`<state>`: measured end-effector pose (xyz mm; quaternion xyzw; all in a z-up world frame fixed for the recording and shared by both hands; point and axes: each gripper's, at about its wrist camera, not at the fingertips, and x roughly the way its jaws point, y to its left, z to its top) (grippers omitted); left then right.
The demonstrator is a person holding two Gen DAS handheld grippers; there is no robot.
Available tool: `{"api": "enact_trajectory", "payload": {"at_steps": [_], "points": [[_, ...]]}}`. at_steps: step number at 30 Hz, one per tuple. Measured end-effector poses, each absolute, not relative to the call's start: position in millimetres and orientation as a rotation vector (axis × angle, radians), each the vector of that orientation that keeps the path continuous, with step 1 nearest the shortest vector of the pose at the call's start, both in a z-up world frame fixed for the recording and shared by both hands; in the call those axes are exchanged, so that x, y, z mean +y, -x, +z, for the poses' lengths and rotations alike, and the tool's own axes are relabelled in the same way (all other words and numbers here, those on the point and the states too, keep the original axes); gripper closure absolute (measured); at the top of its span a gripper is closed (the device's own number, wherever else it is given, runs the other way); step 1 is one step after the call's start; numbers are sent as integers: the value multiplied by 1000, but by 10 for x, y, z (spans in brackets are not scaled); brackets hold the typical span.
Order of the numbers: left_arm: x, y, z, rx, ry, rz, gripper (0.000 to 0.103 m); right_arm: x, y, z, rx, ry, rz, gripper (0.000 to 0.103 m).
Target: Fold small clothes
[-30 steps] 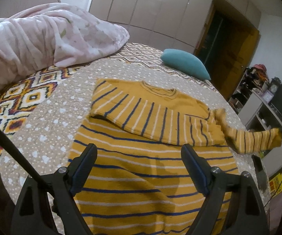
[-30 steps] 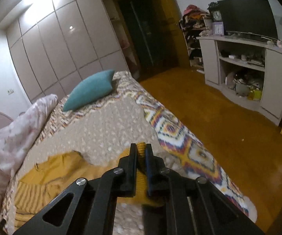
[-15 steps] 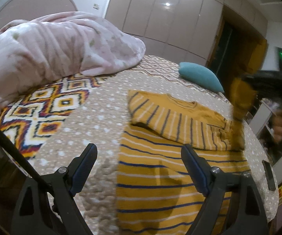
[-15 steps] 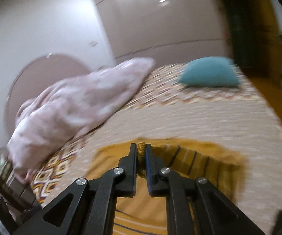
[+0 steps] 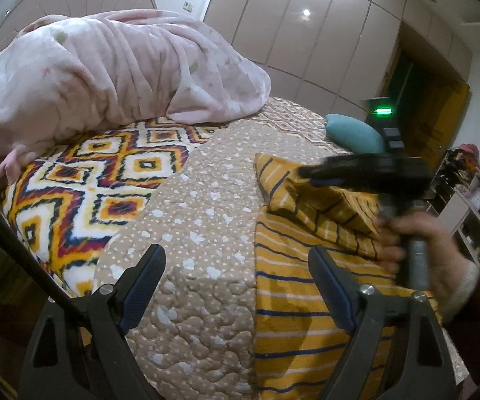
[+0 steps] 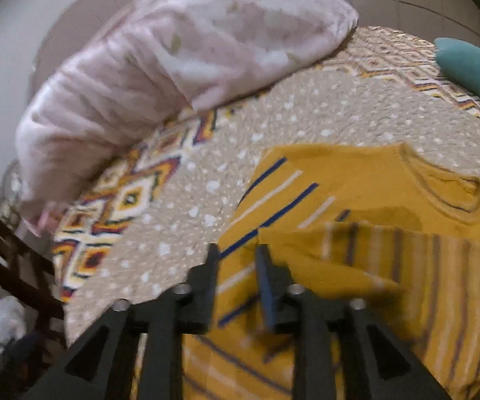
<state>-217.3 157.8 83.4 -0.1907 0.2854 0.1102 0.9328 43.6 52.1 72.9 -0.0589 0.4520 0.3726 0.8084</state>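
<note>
Two sleeves across, body fold to come

Both sleeves of the yellow striped sweater (image 5: 309, 286) now lie across its chest, judging from the striped bands stacked there in the right wrist view. The sweater lies flat on the dotted quilt (image 5: 206, 233) of the bed, neck toward the teal pillow (image 5: 353, 133), hem toward the person.

The right gripper (image 6: 238, 260) hangs just over the folded sleeve (image 6: 406, 260). Its jaws are opening, with a narrow gap between them. The frame is blurred, but the gap looks clear of cloth and the sleeve end seems to lie on the sweater below. In the left wrist view the right hand (image 5: 419, 246) grips the tool's handle above the same spot. The left gripper (image 5: 236, 273) stands wide and holds nothing, near the sweater's left edge.

So the sleeve step looks finished. Next, I judge, comes the body fold: each gripper takes a hem corner, pinching all layers so the sleeves do not slide out, then carries it up to the neck.

No container is in view. A pink blanket (image 5: 106, 66) is heaped at the bed's far side.
</note>
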Motion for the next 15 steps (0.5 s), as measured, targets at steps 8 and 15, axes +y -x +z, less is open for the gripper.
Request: {"api": "enact_trajectory", "payload": {"at_steps": [8,15], "points": [[1357,2045,788,636,424,147,17,-1186,-296,1222,852,115,516,47],[1129,1539,943,673,406,42,16,-2467,-289,1080,888,-54,357,47]]}}
